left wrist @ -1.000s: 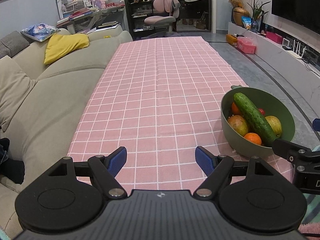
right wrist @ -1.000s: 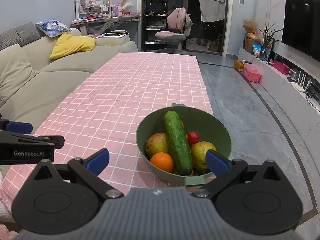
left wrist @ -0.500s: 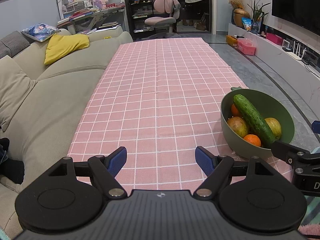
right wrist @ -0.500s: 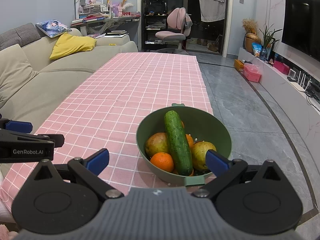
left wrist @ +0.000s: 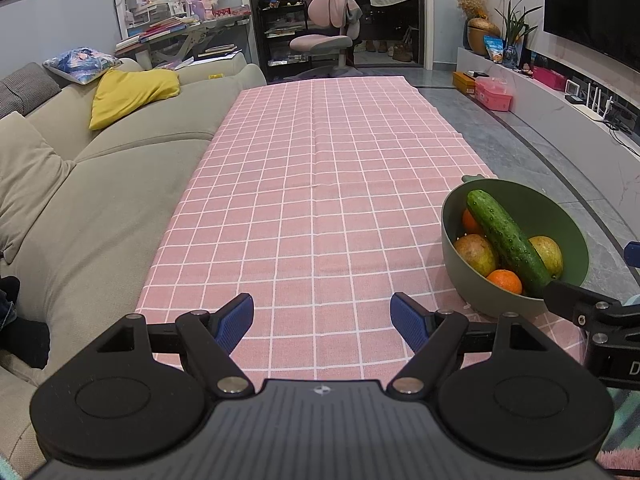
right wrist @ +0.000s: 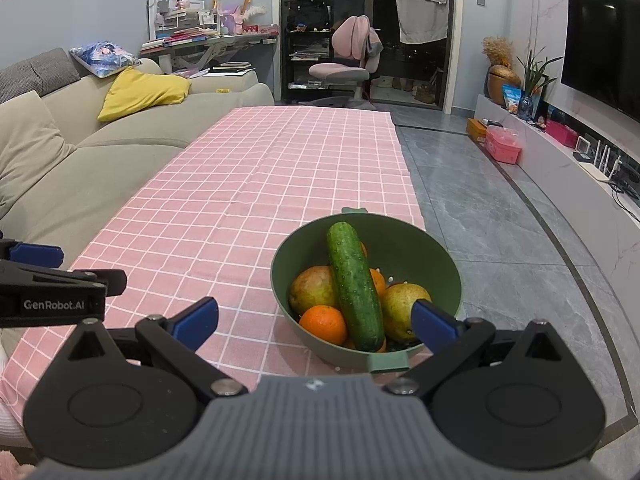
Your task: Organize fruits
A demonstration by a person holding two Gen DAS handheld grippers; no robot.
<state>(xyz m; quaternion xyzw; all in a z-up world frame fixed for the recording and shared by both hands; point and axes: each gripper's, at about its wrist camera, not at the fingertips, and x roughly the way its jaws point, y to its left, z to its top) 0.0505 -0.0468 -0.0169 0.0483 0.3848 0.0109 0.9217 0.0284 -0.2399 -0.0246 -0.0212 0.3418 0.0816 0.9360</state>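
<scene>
Far left, the sofa (left wrist: 100,184) runs alongside the counter (left wrist: 320,184), which carries a pink checked cloth and is bare over most of its length.

My left tongs (left wrist: 322,316) hover over the near end of the cloth, released, jaws wide apart, nothing between them. They point straight down the counter, level, well to the left of the bowl.

The green bowl (right wrist: 440,264) sits at the near right of the counter, close to the right edge of the cloth. It holds a cucumber (right wrist: 354,288) lying lengthwise over the pile, a mango (right wrist: 312,290) to its left, a second mango (right wrist: 402,304) to its right, an orange (right wrist: 323,324) at the near side, and another orange partly hidden beneath.

My right tongs (right wrist: 316,320) hang just short of the bowl's near rim, released, empty, aimed at the pile; the right finger overlaps the right-hand mango in view, but I cannot tell that it touches.

Risks, in my judgement:
- The cucumber rests on rounded fruit; lifting it off-centre may tip it out over the rim.
- Pulling any fruit from below may set the rest rolling.
- The bowl stands near the counter edge; a push on its rim could slide it toward the floor (right wrist: 500,220).
</scene>
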